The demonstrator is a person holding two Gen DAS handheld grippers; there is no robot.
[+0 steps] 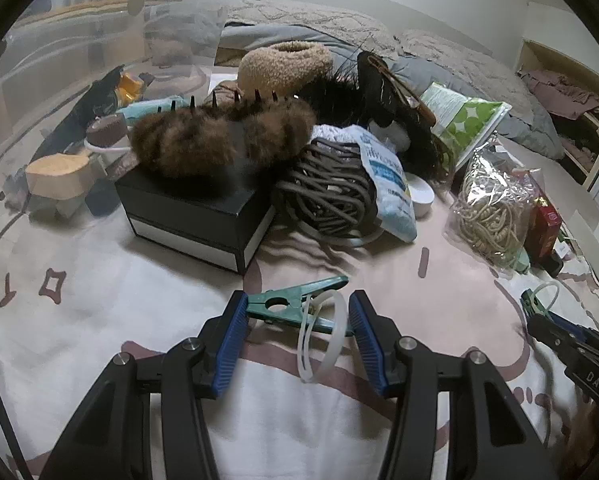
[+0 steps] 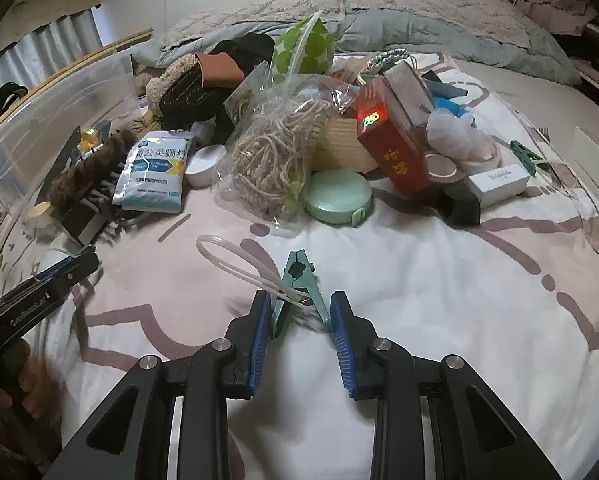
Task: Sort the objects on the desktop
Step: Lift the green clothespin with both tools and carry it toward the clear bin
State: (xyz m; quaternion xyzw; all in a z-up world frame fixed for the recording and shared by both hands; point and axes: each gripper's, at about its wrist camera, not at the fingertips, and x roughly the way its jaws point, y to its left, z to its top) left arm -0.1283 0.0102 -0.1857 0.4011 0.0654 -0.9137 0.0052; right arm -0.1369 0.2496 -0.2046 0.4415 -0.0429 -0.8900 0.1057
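1. Left view: left gripper (image 1: 298, 308) is clamped on left clip (image 1: 311, 290), on the near side of the rope bag (image 1: 491, 208), clip lying crosswise, pad to pad.
2. Right view: right gripper (image 2: 300, 296) pinches right clip (image 2: 293, 280) by its handles, nose pointing ahead toward the rope bag (image 2: 267, 160). Seen only here: a third clip (image 2: 525, 156) well right of the bag, so the right hand looks nearer.

In the left wrist view, the white letters "DAS" are showing on the black body of the right gripper (image 1: 555, 326), at about four o'clock. In the right wrist view, large Chinese characters "公英颗粒" are standing on the white and blue sachet (image 2: 154, 171) at ten o'clock. Gold characters are shining on the red box (image 2: 391, 148) at one o'clock, too blurred to read.
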